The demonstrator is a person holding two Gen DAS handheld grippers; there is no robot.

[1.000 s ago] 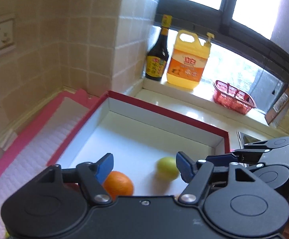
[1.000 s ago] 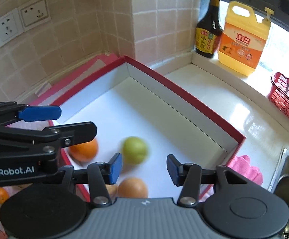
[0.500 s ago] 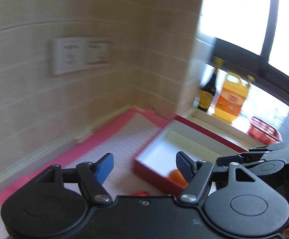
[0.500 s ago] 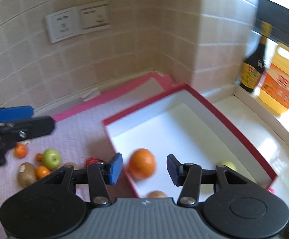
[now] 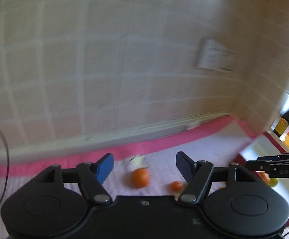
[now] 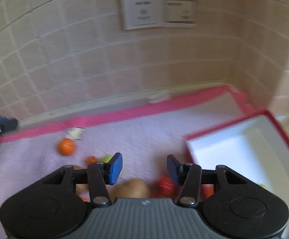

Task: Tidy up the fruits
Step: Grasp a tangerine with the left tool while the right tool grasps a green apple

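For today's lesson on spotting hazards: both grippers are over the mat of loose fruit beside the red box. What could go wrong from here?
1. The fruit is round and loose: the big orange or the small one could roll off across the pink mat if nudged.
2. The right gripper, open and empty, sits over crowded fruit, the brown one beside the red one, so it may catch two.
3. Both views are blurred, so aim may suffer.
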